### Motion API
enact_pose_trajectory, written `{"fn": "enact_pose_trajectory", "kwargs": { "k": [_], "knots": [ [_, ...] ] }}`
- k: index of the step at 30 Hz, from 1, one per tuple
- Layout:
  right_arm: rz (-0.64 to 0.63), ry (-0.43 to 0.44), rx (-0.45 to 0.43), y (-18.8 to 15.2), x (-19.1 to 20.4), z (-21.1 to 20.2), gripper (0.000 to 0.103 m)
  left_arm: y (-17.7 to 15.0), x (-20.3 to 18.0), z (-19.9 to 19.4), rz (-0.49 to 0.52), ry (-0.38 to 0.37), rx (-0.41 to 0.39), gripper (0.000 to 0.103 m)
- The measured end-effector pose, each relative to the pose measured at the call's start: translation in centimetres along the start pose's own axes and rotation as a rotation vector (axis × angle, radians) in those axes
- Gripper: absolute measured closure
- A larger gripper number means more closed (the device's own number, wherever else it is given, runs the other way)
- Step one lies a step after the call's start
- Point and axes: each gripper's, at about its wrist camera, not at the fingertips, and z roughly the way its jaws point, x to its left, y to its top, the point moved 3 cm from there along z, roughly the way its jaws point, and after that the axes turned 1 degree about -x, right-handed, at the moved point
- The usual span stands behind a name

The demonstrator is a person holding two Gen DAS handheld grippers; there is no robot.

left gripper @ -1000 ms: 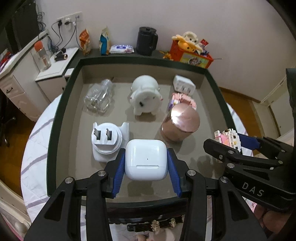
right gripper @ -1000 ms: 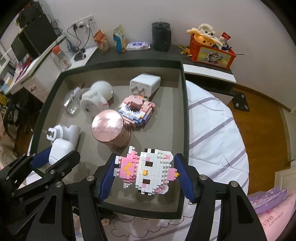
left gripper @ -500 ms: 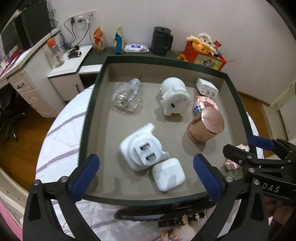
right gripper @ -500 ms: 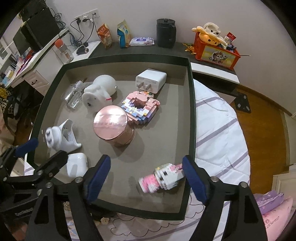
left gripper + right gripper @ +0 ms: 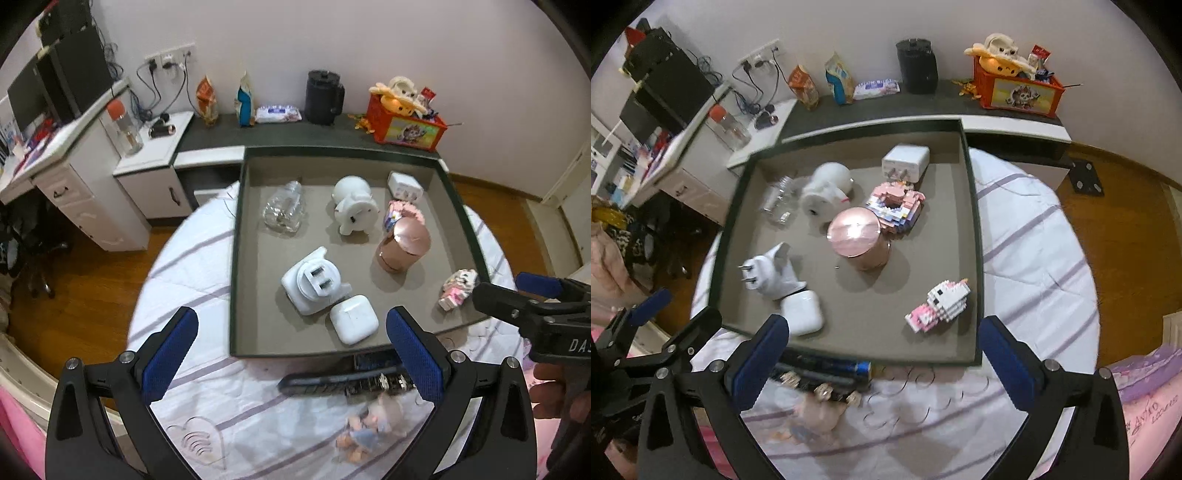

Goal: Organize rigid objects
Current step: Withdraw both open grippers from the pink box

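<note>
Hovering above the near edge of the tray (image 5: 236, 258), the left gripper (image 5: 291, 352) had its fingers (image 5: 170, 349) spread fully apart, released, nothing between the blue pads. The white earbud case (image 5: 354, 318) lay on the tray floor just ahead of the fingers, nearer the right one, touching the white plug adapter (image 5: 314, 282) beyond it. Farther ahead stood the rose-gold tin (image 5: 402, 245), the white piggy bank (image 5: 354, 206), a clear plastic bottle (image 5: 284, 210) on its side, and a small white charger (image 5: 404, 184) at the far wall. The right gripper (image 5: 882, 360) was opening its fingers (image 5: 1006, 360); they were already wide, and nothing sat between the pads. The pink-and-white brick figure (image 5: 938, 304) lay tipped on its side on the tray floor, just ahead of the right finger, close to the right wall of the tray and apart from both pads. A second brick model (image 5: 895, 203), pink and pastel, sat behind the tin, touching it. In the left wrist view the brick figure showed near the tip of the right gripper. The tray rested on a bed (image 5: 1034, 258) with a striped white cover; a dark remote-like object (image 5: 827, 369) lay on the cover under the fingers, against the tray's near wall. Both wrist views were slightly motion-blurred.
</note>
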Motion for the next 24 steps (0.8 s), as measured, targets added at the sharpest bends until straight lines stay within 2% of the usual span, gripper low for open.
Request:
{"fn": "enact_pose_trajectory", "kwargs": {
  "k": [5, 12, 17, 24],
  "knots": [
    [0.001, -0.047, -0.110, -1.1, 1.1, -4.8, 0.000, 0.4, 0.6, -4.7, 0.015, 0.004, -0.080, 0.000],
    [-0.030, -0.188, -0.304, -4.0, 2.6, -11.1, 0.000, 0.4, 1.5, -10.9, 0.008, 0.052, -0.232, 0.000],
    [-0.036, -0.240, -0.373, -5.6, 3.1, -13.8, 0.000, -0.8, 1.8, -13.3, 0.006, 0.051, -0.272, 0.000],
    [-0.067, -0.237, -0.426, -7.9, 5.0, -16.8, 0.000, -2.7, 2.5, -16.8, -0.020, 0.024, -0.310, 0.000]
  ]
}}
